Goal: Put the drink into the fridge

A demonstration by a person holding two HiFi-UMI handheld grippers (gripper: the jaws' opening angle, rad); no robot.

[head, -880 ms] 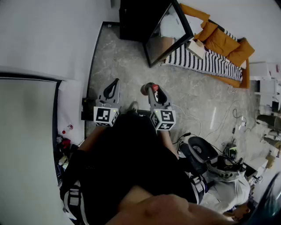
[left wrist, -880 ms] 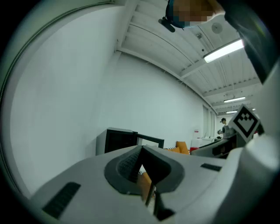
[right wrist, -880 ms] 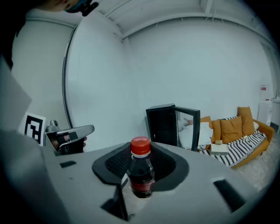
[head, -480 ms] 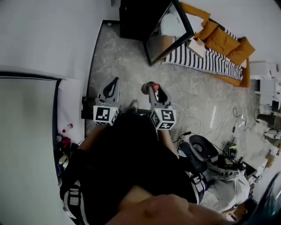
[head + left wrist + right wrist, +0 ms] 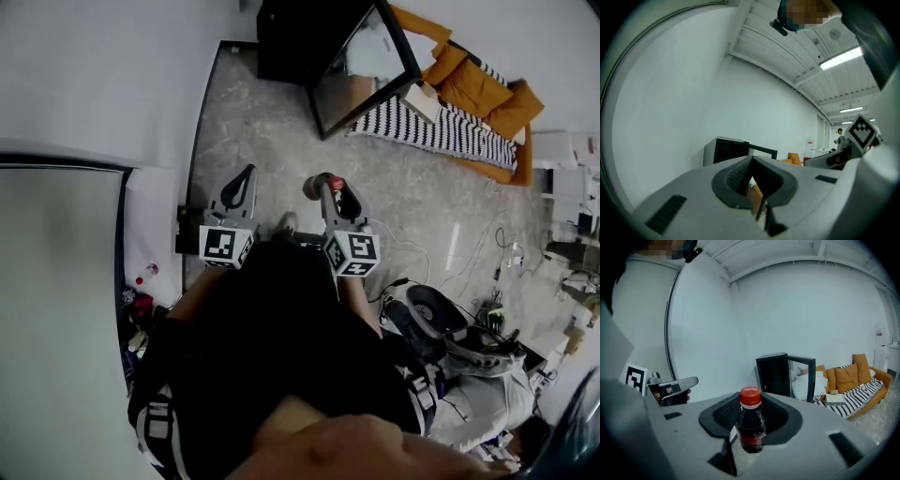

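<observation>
The drink bottle (image 5: 751, 423) stands upright, clamped by the right gripper's (image 5: 329, 192) jaws, likely so it travels level. At 12 o'clock the fridge (image 5: 292, 42) stands with its door (image 5: 362, 70) open to receive it. At 9 o'clock the left gripper (image 5: 240, 190) is closed, empty, spare.

Two tools are showing: one left tool (image 5: 246, 178) and one right tool (image 5: 325, 185). One drink bottle (image 5: 750, 425) is wearing one red cap (image 5: 750, 396). One black fridge (image 5: 291, 42) is standing by one orange sofa (image 5: 478, 89), which is carrying one striped blanket (image 5: 431, 127). One distant person (image 5: 840, 136) is standing.
</observation>
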